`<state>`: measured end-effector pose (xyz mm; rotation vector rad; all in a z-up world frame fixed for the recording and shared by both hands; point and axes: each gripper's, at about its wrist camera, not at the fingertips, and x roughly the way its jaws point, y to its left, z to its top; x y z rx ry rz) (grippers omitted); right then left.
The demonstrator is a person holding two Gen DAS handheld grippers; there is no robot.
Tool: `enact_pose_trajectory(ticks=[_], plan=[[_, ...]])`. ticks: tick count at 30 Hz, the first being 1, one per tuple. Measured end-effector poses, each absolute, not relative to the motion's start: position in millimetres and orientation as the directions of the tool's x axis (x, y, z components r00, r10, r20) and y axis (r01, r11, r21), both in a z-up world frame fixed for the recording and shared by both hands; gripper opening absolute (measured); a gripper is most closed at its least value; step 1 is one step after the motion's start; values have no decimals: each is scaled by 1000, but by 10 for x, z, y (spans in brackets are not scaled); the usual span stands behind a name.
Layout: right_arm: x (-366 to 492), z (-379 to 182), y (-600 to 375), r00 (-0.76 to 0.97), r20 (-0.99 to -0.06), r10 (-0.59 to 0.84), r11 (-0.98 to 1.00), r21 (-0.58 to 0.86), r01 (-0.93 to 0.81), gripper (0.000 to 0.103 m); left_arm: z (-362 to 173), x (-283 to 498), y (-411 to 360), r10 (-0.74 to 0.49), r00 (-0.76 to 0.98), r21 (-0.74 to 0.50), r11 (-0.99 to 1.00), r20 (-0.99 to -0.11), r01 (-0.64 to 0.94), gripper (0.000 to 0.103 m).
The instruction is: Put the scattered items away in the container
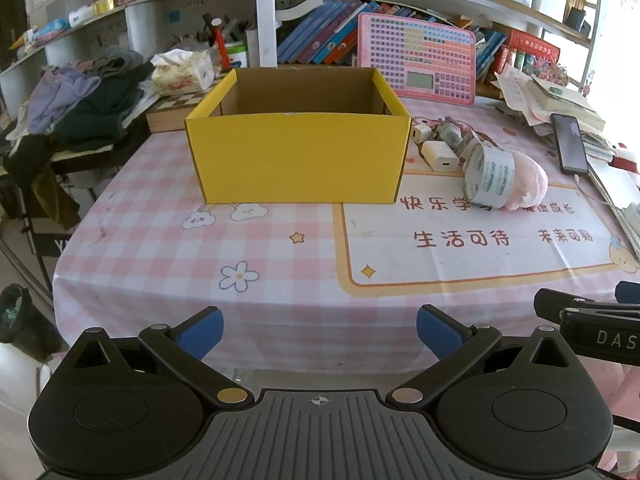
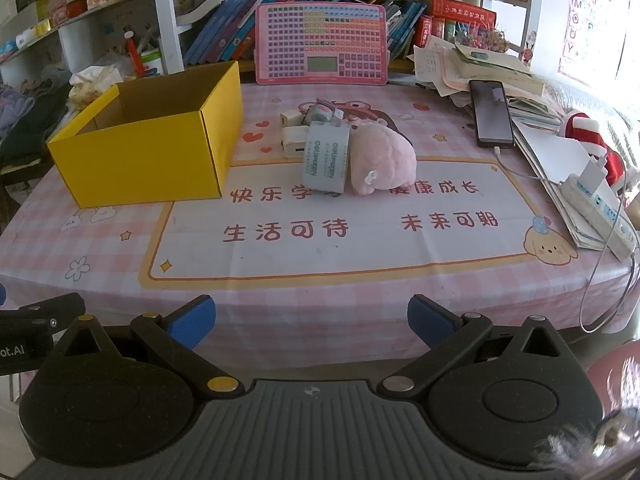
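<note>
Right wrist view is showing both grippers' fingers point(image 2: 191, 322) hanging spread and empty while the tape roll point(image 2: 326, 158), pink plush point(image 2: 384, 160) and chargers point(image 2: 294, 142) are crowding just right of the yellow box point(image 2: 132, 160), so grabbing one is probably risking nudging its neighbours.

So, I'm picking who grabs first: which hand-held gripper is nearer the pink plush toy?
Right. The right hand-held gripper faces the pink plush toy almost straight ahead; from the left hand-held gripper the toy sits far off to the right, beyond the yellow box.
</note>
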<state>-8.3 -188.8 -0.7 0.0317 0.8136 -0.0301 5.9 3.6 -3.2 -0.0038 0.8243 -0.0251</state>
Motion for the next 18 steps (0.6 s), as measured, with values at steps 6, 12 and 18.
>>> enact_pose_trajectory(ticks=[6, 12, 18], plan=[[-93, 9, -1878, 692, -721, -13, 999, 17, 37, 103, -28, 59, 62, -33, 679, -20, 999, -733, 28, 103], [-94, 34, -1864, 700, -714, -10, 999, 17, 32, 103, -32, 60, 81, -30, 680, -21, 1000, -732, 22, 103], [-81, 39, -1835, 702, -712, -4, 1000, 15, 21, 103, -33, 62, 82, -33, 681, -21, 999, -731, 25, 103]])
